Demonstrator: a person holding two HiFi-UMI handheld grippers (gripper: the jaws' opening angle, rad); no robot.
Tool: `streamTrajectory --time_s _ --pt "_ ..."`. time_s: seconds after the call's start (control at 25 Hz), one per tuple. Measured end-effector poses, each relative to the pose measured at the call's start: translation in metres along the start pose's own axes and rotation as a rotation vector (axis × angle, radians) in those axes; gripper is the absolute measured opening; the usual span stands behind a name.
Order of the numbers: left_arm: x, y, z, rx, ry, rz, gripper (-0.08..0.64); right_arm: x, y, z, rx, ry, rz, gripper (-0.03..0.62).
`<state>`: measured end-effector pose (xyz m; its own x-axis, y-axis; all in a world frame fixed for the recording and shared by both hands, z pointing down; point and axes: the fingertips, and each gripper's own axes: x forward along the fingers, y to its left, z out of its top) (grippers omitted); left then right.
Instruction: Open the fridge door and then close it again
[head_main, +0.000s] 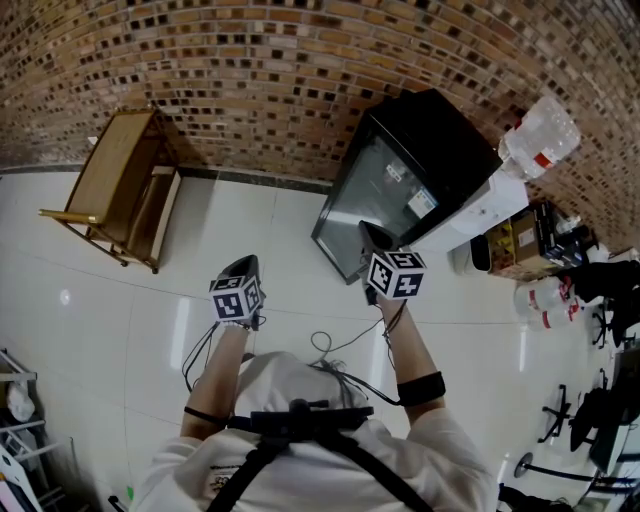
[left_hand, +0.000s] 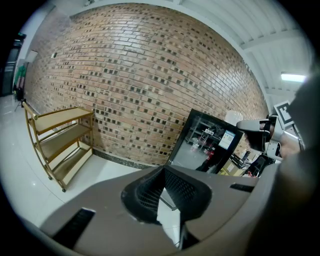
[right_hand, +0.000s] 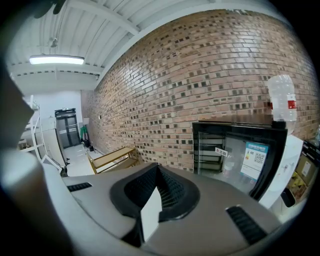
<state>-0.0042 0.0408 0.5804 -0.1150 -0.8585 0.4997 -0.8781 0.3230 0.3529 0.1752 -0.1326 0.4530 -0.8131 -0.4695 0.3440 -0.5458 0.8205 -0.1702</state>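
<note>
My left tongs (head_main: 243, 266) and right tongs (head_main: 373, 236) are closed, empty; the fridge (head_main: 405, 185) stands ahead, nearer the right.

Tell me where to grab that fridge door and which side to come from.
Grip the fridge door by a vertical edge of its black frame, coming from the front with the right gripper, whose shut jaws must open first. The glass is flat with no handle showing; hinges aren't visible, so I can't tell which edge swings free.
</note>
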Motion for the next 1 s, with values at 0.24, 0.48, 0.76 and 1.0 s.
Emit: streamTrajectory --time_s 0.24,0.48,0.76,1.0 --pt "0.0003 0.0004 0.0022 0.014 0.001 0.006 0.0 0.0029 -0.0004 0.0034 -0.003 0.0 0.005 0.003" --pt "-0.0016 0.0026 0.0047 0.031 -0.008 0.009 0.0 0.0033 0.002 0.0034 -0.009 -0.002 0.007 0.002" --pt "0.0015 -0.0025 0.0072 0.031 -0.008 -0.005 0.0 0.0041 0.0012 0.0064 -0.019 -0.001 0.011 0.002" --pt "0.0045 -0.0058 0.0063 0.025 -0.002 -0.001 0.0 0.0073 -0.0034 0.0088 -0.028 0.004 0.014 0.003"
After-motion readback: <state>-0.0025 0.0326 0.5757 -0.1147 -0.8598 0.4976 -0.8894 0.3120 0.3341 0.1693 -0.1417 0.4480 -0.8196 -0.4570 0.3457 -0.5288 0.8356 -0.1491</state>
